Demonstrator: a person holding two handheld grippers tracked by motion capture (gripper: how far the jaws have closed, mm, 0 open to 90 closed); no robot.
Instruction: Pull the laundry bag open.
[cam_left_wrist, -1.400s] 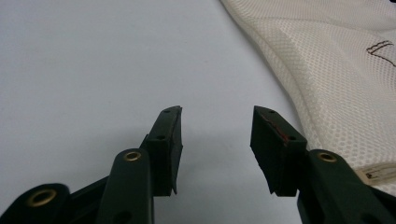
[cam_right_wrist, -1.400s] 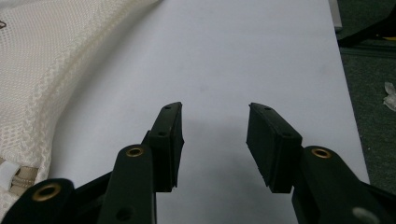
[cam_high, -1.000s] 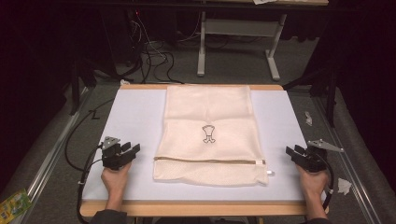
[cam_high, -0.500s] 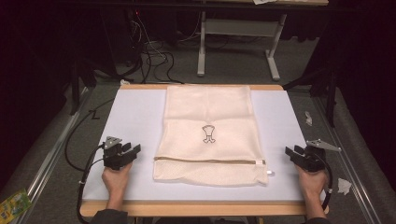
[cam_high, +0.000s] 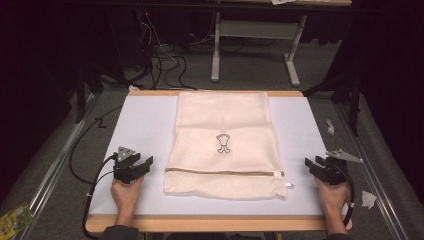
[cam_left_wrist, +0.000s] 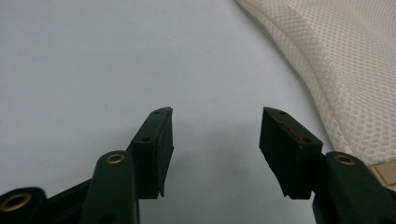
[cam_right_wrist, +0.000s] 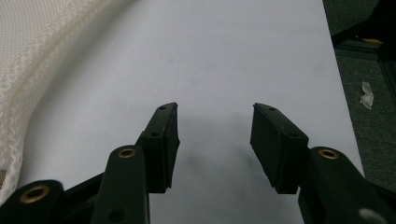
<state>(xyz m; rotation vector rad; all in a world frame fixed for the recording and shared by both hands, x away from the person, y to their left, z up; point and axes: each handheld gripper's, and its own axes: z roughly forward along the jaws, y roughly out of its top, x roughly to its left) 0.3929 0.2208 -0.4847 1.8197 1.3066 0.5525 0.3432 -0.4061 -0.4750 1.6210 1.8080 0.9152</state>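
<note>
Your left hand-held gripper (cam_high: 146, 163) gaping and empty beside the mesh bag (cam_high: 224, 145), right hand-held gripper (cam_high: 311, 164) likewise, bag flat on bench (cam_high: 145, 125), small black emblem (cam_high: 223, 144), no readable lettering

No readable text; mesh bag (cam_high: 224, 135) bears small dark emblem only.

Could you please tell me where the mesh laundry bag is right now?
The mesh laundry bag lies flat mid-table in the high view, between the left gripper and right gripper.
</note>
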